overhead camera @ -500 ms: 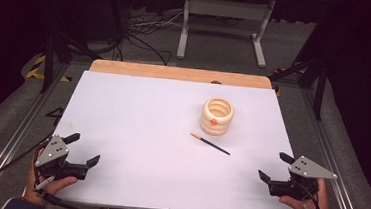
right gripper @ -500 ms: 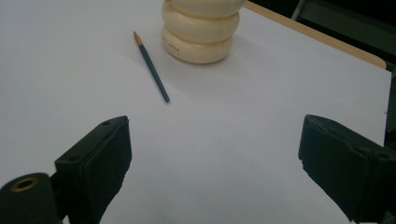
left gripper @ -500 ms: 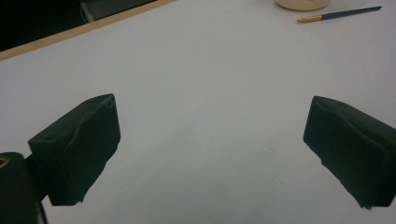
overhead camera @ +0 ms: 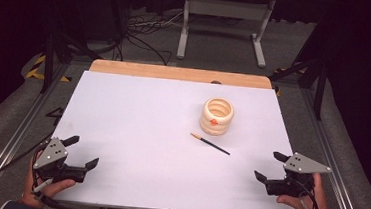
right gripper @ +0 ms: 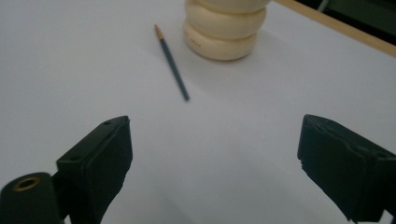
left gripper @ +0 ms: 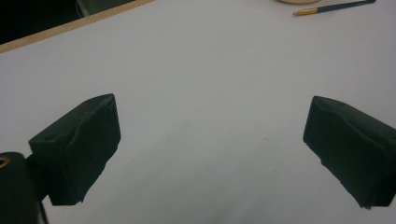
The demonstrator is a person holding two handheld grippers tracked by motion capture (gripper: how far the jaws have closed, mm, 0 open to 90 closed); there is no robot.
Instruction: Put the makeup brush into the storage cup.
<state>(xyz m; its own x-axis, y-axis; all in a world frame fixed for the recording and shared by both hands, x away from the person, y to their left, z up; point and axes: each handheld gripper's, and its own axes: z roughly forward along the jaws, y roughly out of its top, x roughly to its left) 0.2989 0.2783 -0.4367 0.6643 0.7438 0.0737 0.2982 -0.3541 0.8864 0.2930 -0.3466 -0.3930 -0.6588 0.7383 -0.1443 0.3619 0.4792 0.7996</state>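
Both tongs, left (overhead camera: 82, 151) and right (overhead camera: 268, 165), gape wide, holding nothing.

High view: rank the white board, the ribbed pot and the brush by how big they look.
1. White board, by far the largest.
2. Ribbed pot.
3. Brush: about as long as the pot is wide, but far thinner.

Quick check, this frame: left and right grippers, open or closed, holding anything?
Left gripper: open, holding nothing, over bare table.
Right gripper: open, holding nothing, short of the pencil.
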